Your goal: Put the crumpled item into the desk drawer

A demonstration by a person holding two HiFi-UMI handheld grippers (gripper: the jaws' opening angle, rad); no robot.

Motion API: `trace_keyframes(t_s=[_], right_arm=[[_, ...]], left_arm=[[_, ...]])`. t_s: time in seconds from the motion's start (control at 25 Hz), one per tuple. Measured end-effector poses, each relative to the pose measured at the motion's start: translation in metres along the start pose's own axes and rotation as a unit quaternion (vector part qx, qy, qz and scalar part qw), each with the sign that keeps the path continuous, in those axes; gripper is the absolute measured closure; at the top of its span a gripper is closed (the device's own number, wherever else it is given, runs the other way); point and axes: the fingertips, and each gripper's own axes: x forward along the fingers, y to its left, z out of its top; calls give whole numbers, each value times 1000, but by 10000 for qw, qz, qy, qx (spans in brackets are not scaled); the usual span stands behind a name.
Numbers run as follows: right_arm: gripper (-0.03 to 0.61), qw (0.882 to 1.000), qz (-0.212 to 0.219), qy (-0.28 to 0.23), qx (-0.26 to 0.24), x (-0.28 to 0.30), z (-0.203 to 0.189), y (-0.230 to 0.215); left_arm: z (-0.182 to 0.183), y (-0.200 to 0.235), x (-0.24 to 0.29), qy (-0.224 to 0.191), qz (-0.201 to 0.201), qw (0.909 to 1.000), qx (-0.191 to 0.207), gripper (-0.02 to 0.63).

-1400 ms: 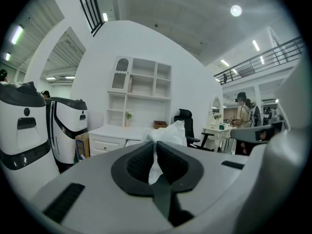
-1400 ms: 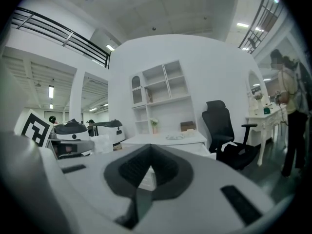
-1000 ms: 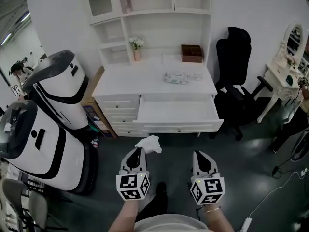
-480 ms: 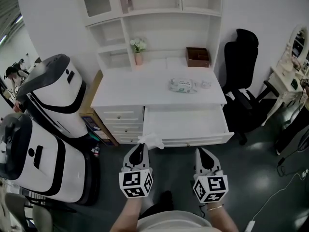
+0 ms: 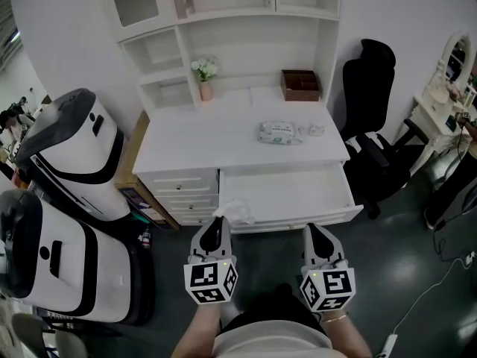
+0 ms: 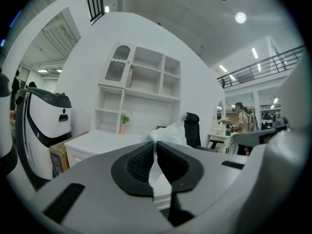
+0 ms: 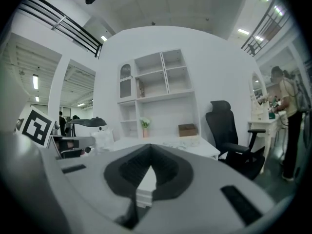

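Note:
A crumpled white item (image 5: 235, 212) sticks out of my left gripper (image 5: 218, 225), which is shut on it. The item hangs at the front left corner of the open desk drawer (image 5: 287, 194), whose white inside looks bare. In the left gripper view the crumpled item (image 6: 168, 133) bulges above the jaws, and a strip of it runs down between the pads (image 6: 140, 164). My right gripper (image 5: 316, 234) is level with the left one, just in front of the drawer's front panel. Its jaws meet at the tips with nothing between them (image 7: 147, 161).
The white desk (image 5: 186, 144) carries a hutch of shelves, a wipes pack (image 5: 280, 132), a brown box (image 5: 300, 84) and a small flower vase (image 5: 203, 77). A black office chair (image 5: 380, 133) stands right of the drawer. Two large white machines (image 5: 67, 200) stand at the left.
Both grippers have come nearer to the desk. The crumpled item, earlier over the dark floor short of the drawer, now hangs at the drawer's front left corner. The jaws have not changed.

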Motion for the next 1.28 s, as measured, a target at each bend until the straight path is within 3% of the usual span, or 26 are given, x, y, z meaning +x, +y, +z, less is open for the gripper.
trace_keyframes(t_s=[0.44, 0.76, 1.28], right_arm=[[577, 9998, 157, -151, 40, 44, 13, -8], [577, 9994, 297, -156, 93, 98, 24, -26], [577, 9994, 326, 1, 145, 159, 28, -65]], left_arm=[[-1, 15, 33, 24, 187, 9998, 61, 598], [-2, 30, 87, 173, 398, 9991, 36, 598], [-19, 17, 170, 527, 343, 9980, 110, 598]])
